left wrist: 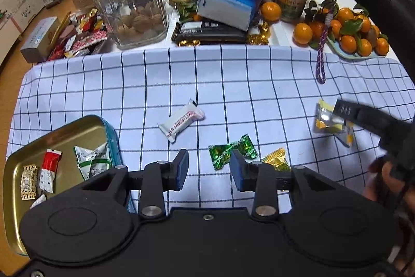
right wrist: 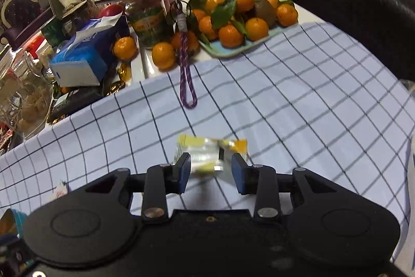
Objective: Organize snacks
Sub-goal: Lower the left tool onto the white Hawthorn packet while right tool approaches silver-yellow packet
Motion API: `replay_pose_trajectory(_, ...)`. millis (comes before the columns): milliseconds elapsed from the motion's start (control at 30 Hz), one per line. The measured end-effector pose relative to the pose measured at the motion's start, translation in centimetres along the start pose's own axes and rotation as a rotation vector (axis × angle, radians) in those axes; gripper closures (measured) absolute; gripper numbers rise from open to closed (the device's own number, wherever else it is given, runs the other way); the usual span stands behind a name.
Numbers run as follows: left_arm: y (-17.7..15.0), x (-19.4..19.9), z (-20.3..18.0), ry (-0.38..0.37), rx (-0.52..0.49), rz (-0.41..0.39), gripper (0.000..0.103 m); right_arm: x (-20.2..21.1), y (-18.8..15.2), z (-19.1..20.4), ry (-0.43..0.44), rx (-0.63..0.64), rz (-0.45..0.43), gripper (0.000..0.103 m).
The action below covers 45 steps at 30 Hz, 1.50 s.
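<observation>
Checked cloth [left wrist: 233,85] — 4 sweets, tin [left wrist: 52,131]

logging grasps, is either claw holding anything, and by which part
Neither holds anything. The right claw is open around the yellow packet, not closed on it. The left claw is open and empty near the green candy.

A: Item: shallow gold metal tin [left wrist: 64,131], satin sheen. Checked white-and-blue cloth [left wrist: 233,85], matt, woven.

B: Add: crinkled green foil candy wrapper [left wrist: 230,151], glossy. Clear faceted glass jar [left wrist: 129,4], smooth. Black plastic left gripper [left wrist: 208,169], matt.
</observation>
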State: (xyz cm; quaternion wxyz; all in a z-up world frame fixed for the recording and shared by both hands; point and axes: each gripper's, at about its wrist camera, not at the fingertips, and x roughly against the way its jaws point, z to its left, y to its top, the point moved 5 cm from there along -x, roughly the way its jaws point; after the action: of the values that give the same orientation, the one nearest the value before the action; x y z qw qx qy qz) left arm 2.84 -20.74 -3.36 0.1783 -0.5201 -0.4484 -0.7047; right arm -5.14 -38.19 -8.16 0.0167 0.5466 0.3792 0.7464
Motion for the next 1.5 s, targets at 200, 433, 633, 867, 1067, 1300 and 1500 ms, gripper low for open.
replay_pose_trajectory(200, -0.6, -2.0, 0.3, -0.020, 0.032, 0.089, 0.057, -2.4, 1.6, -0.1, -0.038, 0.025, 0.005, 0.066)
replay_pose_trajectory(433, -0.2, -4.1, 2.6, 0.038, 0.091, 0.111, 0.057, -2.6, 0.6, -0.7, -0.002, 0.041, 0.080, 0.066)
replay_pose_trajectory(633, -0.2, -5.7, 5.1, 0.029, 0.206, 0.173, 0.057, -1.3, -1.0, -0.4, 0.083, 0.042, 0.172, 0.067)
replay_pose_trajectory(867, -0.1, -6.4, 6.3, 0.026, 0.268, 0.191, 0.058, -1.2, 1.9, -1.4, 0.128, -0.142, 0.070, 0.067)
replay_pose_trajectory(1067, 1.2, -6.9, 6.9, 0.022, 0.243, 0.187, 0.058, -4.4, 3.3, -1.6, 0.027, -0.082, 0.101, 0.067)
replay_pose_trajectory(1300, 4.0, -7.9, 5.5, -0.023, 0.119, 0.150, 0.058, -4.5, 2.0, -1.4, 0.036, -0.003, 0.153, 0.068)
replay_pose_trajectory(1500, 5.5, -9.1, 4.4, -0.049, -0.036, 0.138, 0.058, -3.5, 1.0, -1.3, 0.087, 0.039, 0.215, 0.068)
